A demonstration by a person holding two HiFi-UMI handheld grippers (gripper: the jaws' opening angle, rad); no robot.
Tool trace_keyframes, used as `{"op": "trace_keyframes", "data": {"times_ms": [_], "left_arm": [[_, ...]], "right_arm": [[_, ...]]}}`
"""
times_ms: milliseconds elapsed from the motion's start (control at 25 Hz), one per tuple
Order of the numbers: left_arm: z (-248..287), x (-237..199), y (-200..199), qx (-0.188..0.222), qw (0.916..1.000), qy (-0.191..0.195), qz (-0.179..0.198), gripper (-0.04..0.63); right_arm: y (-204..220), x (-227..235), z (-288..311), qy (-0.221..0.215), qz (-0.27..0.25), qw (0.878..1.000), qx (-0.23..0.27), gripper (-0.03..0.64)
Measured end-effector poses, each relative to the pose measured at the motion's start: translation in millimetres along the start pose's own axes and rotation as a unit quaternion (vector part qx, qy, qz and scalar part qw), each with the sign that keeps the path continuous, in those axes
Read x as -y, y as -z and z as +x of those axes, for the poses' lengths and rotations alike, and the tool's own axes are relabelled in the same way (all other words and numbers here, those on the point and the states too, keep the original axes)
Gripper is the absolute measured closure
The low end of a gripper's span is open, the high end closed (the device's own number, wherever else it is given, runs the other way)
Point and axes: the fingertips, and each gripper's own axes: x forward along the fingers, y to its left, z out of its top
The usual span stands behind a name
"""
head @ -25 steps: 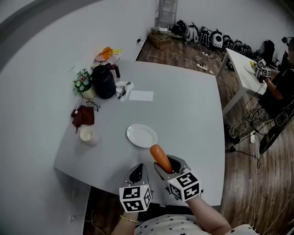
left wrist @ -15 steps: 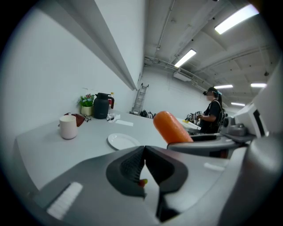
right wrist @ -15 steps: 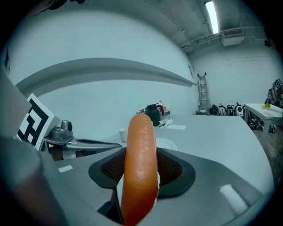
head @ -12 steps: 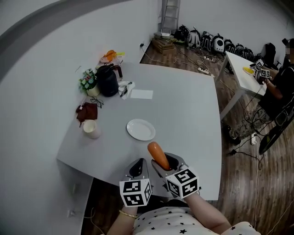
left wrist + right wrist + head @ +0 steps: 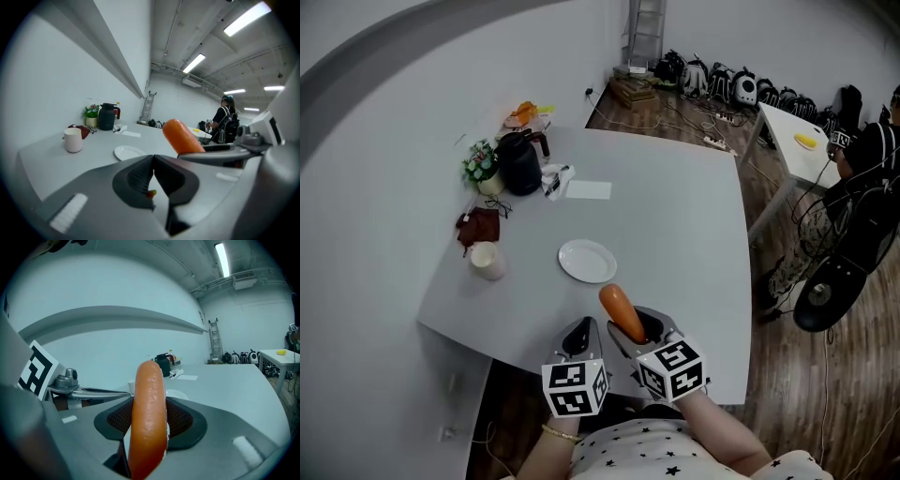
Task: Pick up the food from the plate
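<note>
grey table (image 5: 675, 216), white plate (image 5: 587, 261), wood floor (image 5: 862, 394), pale wall (image 5: 375, 141)

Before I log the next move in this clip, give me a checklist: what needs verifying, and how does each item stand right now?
1. Sausage clamped between the right claw pads: ok.
2. Sausage held clear of the plate, on the person's side of it: ok.
3. No food left on the plate: ok.
4. Left claw shut with nothing between its pads: ok.
5. Left claw apart from the sausage: ok.
6. Grip firm enough that the sausage will not slip: cannot tell.
</note>
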Motion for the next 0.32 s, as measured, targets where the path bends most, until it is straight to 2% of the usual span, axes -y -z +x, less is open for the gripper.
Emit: {"op": "trace_keyframes", "data": {"times_ms": [320], "left_arm": [[-3.2,-1.1,-0.7,0.005,1.0000,-0.003,-0.002,0.588]], "right_arm": [[0.2,-1.4,-0.8,-0.002,-0.001,1.000,0.001,0.416]]}}
